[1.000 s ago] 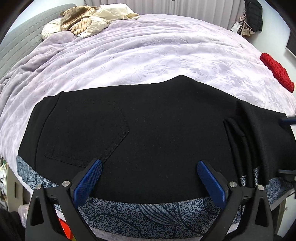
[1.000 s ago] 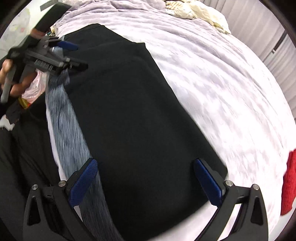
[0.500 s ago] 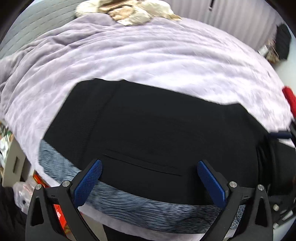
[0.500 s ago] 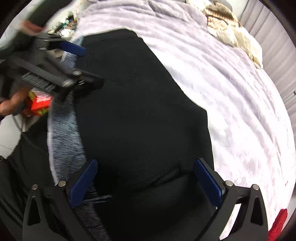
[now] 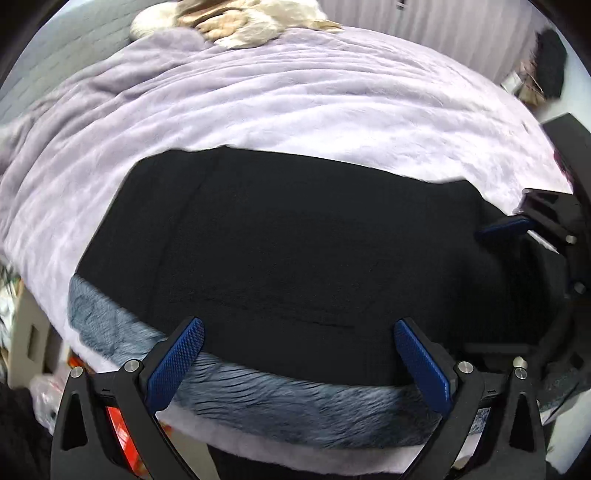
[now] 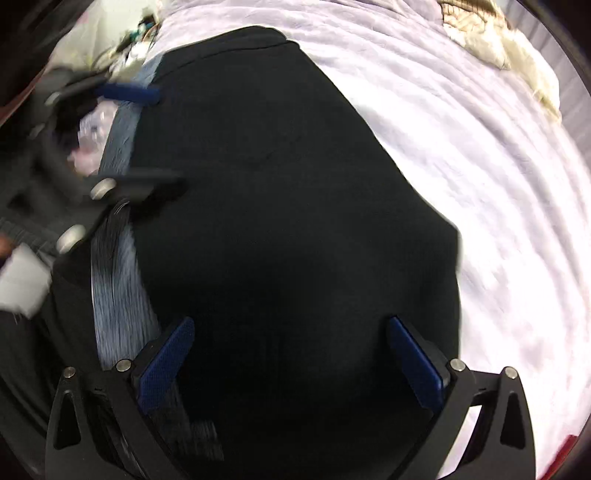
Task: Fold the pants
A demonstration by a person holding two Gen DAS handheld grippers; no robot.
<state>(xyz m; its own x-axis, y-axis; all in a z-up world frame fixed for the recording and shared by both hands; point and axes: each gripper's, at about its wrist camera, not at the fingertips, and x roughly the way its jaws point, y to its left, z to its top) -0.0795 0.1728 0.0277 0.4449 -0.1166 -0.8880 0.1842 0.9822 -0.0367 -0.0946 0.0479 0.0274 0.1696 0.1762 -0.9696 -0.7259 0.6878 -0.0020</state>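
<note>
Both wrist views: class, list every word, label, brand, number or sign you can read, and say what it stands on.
None can be read.
Black pants: no label or tag shows.
Lilac bedspread: woven pattern only, no writing.
Red box behind the left gripper: mostly hidden, any print unreadable.
Clutter by the bed's far corner: blurred.

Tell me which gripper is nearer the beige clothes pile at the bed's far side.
Left. The left gripper is over the pants' end on the side where the clothes pile lies; the right gripper is over the opposite end, farther away.
</note>
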